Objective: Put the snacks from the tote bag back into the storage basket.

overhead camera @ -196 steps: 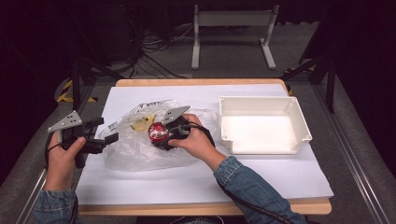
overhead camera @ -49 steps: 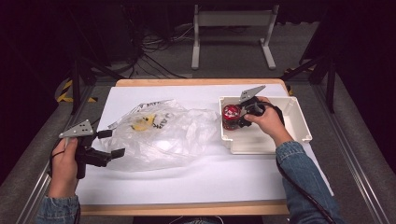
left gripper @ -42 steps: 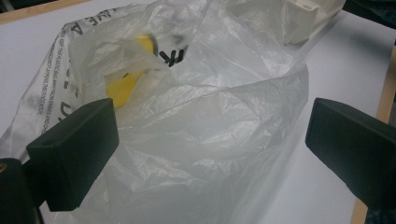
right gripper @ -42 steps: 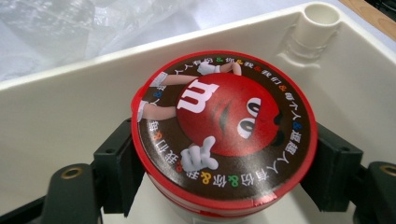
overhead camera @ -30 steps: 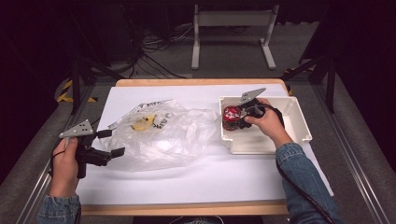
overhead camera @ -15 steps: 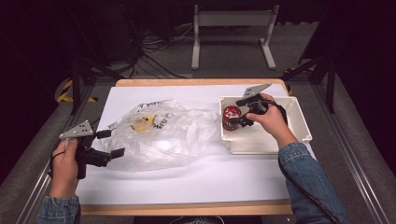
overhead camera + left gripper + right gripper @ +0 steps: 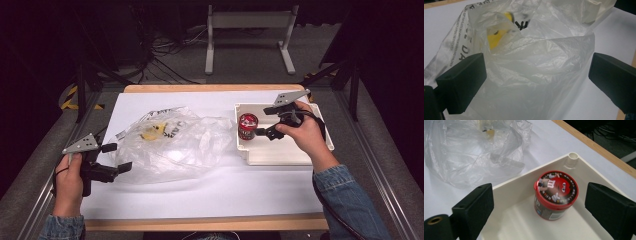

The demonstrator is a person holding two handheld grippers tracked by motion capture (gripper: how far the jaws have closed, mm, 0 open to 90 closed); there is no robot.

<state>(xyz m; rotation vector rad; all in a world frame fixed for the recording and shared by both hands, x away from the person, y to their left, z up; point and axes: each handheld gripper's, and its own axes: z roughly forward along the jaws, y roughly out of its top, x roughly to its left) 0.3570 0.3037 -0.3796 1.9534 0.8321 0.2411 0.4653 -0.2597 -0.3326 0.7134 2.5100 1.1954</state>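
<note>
White paper covers the surface (image 7: 210, 195), with dark floor, cables and a metal stand behind it. Largest on it is a crumpled clear plastic bag (image 7: 170, 145), lying slack left of centre with something yellow inside; its mouth faces the left tool (image 7: 114, 157), whose jaws stand wide apart with the bag's film between them but unpinched, likely waiting to steady or spread the bag. To the bag's right sits a shallow white tray (image 7: 280, 155), plainly the place where unpacked things get collected. A small red tub (image 7: 247, 126) stands upright in the tray's near-left corner, close to the wall and apart from the bag. It looks like a candy tub: a red lid printed with a cartoon face, a dark printed side, short and round. The right tool (image 7: 264, 131) sits just beside and above it; its jaws have just been opening and now stand well clear of the tub on either side, so the tub appears to be set down and released.
</note>
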